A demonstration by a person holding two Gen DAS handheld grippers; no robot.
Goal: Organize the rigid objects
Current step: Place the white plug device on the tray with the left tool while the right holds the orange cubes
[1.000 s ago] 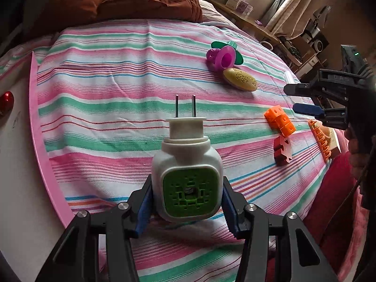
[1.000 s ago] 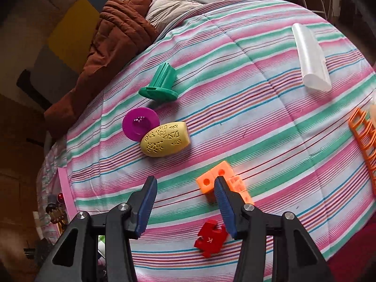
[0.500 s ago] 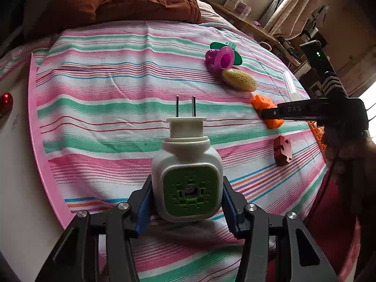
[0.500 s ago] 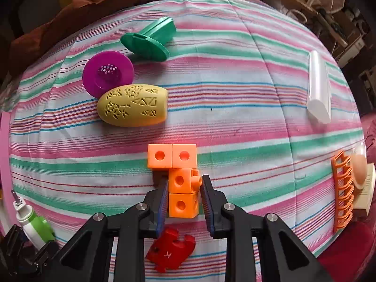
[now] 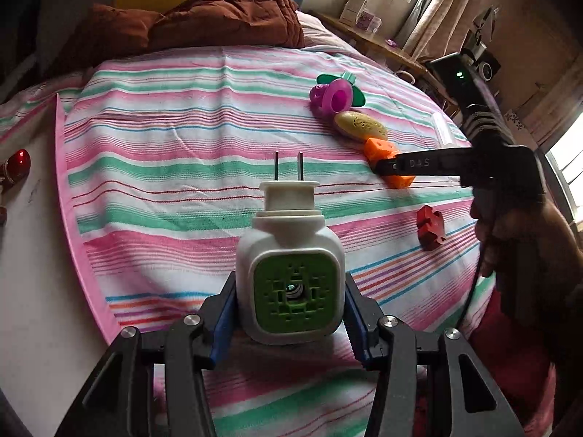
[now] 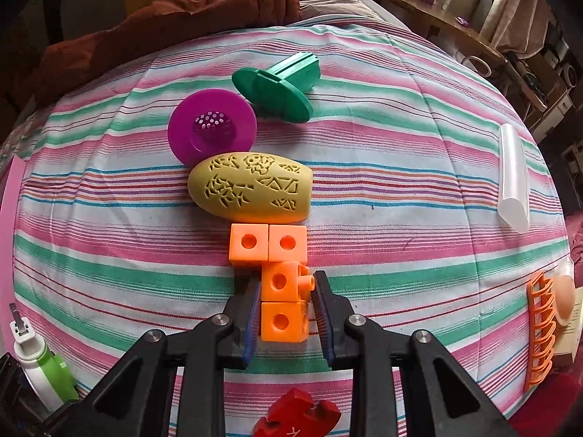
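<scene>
Down onto the orange cube piece has come the right hand-held gripper — jaws narrow, clasping it on the striped bed beside the yellow pod — likely for regrouping, while the left hand-held gripper holds the plug-in device.

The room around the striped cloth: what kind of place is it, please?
Most likely a bedroom at home. The striped sheet seems to cover a bed, with a brown quilt bunched at its far end. Curtains hang by a window, and a cluttered wooden side table stands beyond.
</scene>
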